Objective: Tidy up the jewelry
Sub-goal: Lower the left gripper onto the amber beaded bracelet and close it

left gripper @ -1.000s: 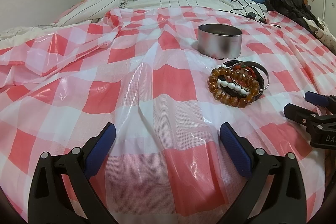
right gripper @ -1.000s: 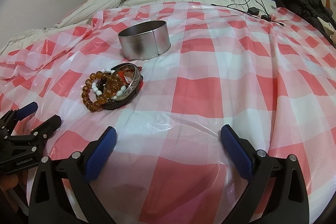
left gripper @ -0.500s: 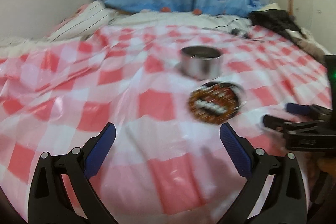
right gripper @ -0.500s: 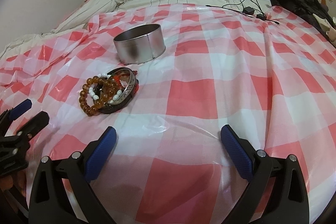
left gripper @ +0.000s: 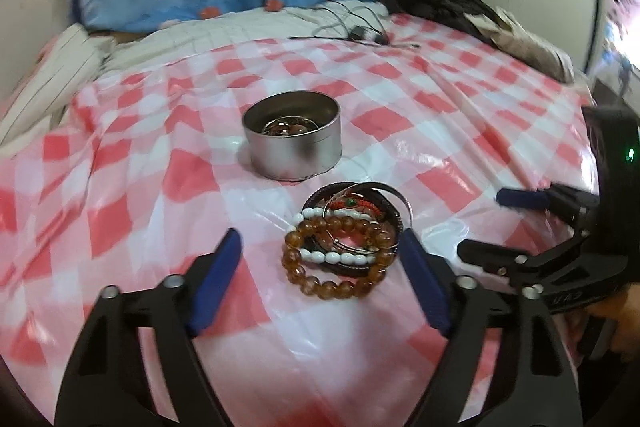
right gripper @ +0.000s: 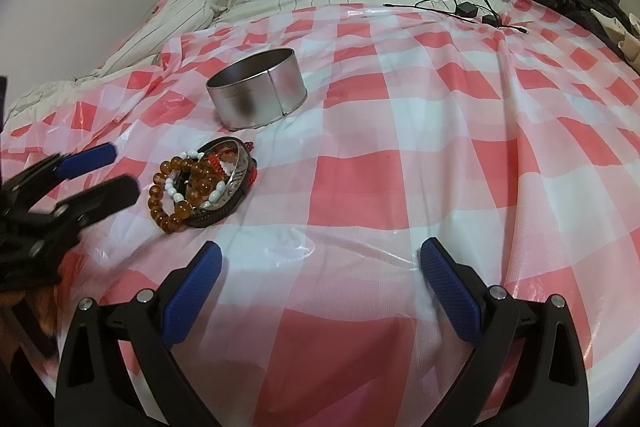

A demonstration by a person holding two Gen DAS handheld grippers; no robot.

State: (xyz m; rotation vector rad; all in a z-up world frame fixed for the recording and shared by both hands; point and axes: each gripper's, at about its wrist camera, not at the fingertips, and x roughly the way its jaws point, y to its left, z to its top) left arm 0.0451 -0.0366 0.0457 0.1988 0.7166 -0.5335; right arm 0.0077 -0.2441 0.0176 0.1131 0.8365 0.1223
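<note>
Left wrist view: left gripper (left gripper: 320,259) open, pads bracketing the bracelets (left gripper: 346,241), likely lined up for a pick. Pile lies mid-bed on the checked sheet (left gripper: 120,219), just in front of the tin (left gripper: 294,141), which already holds jewelry.

Right wrist view: right gripper (right gripper: 318,277) open, empty, well right of the pile. Bracelets: amber beads, white beads, dark bangles, tangled.

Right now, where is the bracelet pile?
The bracelet pile lies on the checked cloth just in front of the tin, right of centre between the open left gripper fingers in the left wrist view.
</note>
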